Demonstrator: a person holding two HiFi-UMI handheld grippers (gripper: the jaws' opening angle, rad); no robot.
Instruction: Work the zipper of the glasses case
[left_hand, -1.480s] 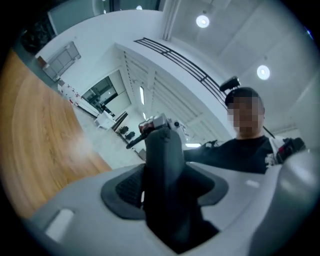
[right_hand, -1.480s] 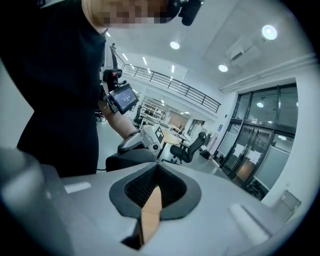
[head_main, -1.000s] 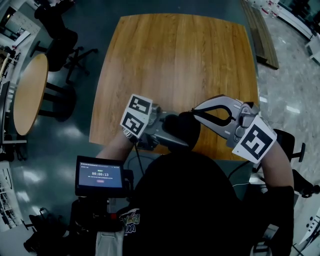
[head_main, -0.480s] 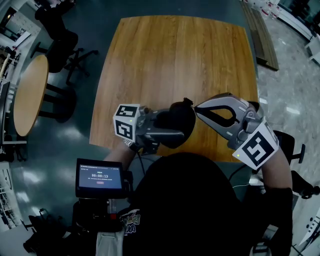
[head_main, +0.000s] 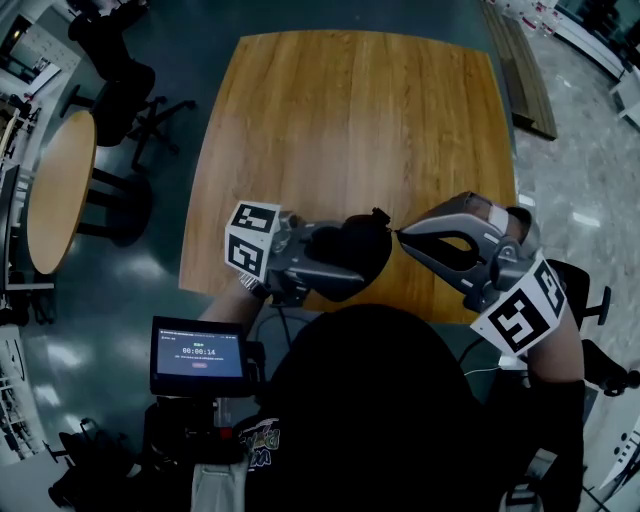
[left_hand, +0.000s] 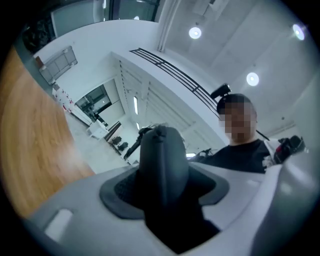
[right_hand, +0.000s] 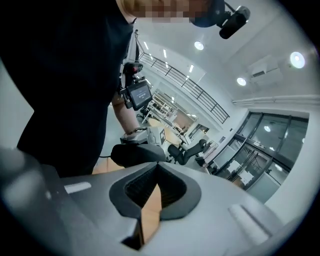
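The black glasses case (head_main: 362, 245) hangs over the near edge of the wooden table (head_main: 350, 120), with a small zipper tab (head_main: 378, 214) sticking up at its top right. My left gripper (head_main: 335, 252) has the case between its jaws, which are opening slightly while the pads still press on it. In the left gripper view the case (left_hand: 162, 165) stands upright in my left gripper (left_hand: 162, 150). My right gripper (head_main: 400, 236) is shut with its tips right beside the case's right end. The right gripper view shows my right gripper (right_hand: 157, 165) shut and the case (right_hand: 135, 154) just beyond it.
A small screen (head_main: 198, 356) is mounted near the person's chest at lower left. A round wooden table (head_main: 60, 185) and a black office chair (head_main: 120, 90) stand on the floor to the left. A wooden bench (head_main: 520, 70) lies at the upper right.
My left gripper rolled and shifted left, turning the case so its zipper tab points up. My right gripper dropped and drew back slightly to the right, staying shut.
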